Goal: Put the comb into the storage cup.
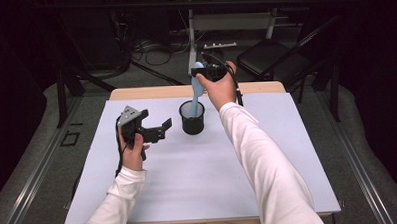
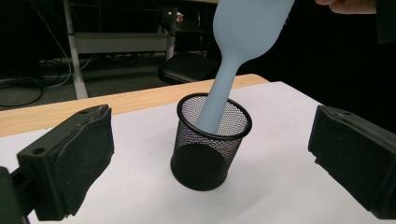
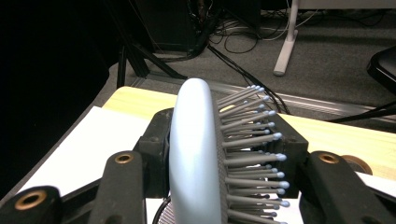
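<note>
I am in the step of putting the light blue hairbrush (image 1: 197, 82) into the black mesh cup (image 1: 192, 118), handle first. My right gripper (image 1: 205, 71) is clenched on the head of the brush; in the right gripper view the two black jaws press on the smooth back at one side and on the bristles at the other. The handle is already inside the cup, as the left gripper view shows, and it leans against the rim on the far side; how deep it reaches I cannot tell through the mesh. My left gripper (image 1: 154, 129) is released, its jaws stand wide apart with nothing between them, and it waits near the cup on the white mat (image 1: 199, 182) without touching it. I judge the next move is to lower the brush a little more until the handle rests on the bottom, and only then to open the right jaws. The cup is light and could tip if the handle pushes sideways on the rim, so I should go straight down. The cup stands near the far edge of the mat, with the wooden table edge (image 1: 136, 92) just behind it; toward me there is much free room.
</note>
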Available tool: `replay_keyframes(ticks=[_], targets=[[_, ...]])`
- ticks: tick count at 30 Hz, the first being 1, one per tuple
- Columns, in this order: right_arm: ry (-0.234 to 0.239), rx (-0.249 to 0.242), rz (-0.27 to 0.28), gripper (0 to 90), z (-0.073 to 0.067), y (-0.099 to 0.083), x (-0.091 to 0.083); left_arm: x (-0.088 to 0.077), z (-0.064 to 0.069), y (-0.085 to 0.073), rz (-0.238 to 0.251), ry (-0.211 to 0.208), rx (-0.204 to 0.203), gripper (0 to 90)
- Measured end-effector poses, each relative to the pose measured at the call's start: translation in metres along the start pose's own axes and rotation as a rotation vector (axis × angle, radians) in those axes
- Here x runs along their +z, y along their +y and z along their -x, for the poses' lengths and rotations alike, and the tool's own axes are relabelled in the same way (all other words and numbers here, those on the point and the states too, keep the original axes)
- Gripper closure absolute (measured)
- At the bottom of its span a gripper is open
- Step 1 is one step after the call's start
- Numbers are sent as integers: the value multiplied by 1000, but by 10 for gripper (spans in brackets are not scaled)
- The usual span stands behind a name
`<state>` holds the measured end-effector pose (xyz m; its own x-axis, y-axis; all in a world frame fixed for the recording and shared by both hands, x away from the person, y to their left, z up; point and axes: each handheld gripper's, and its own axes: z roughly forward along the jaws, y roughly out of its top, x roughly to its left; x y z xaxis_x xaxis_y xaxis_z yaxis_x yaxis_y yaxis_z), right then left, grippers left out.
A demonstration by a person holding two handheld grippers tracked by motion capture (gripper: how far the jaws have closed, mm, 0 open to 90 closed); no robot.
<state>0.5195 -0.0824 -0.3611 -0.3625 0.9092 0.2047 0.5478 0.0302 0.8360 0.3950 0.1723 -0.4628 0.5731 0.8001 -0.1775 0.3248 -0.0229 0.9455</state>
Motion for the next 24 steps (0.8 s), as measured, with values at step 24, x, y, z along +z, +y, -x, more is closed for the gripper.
replay_keyframes(ticks=[24], targets=[[-17,-52,-24,501,-9,-20,17,1,0,-1,-2,1,-2,4]])
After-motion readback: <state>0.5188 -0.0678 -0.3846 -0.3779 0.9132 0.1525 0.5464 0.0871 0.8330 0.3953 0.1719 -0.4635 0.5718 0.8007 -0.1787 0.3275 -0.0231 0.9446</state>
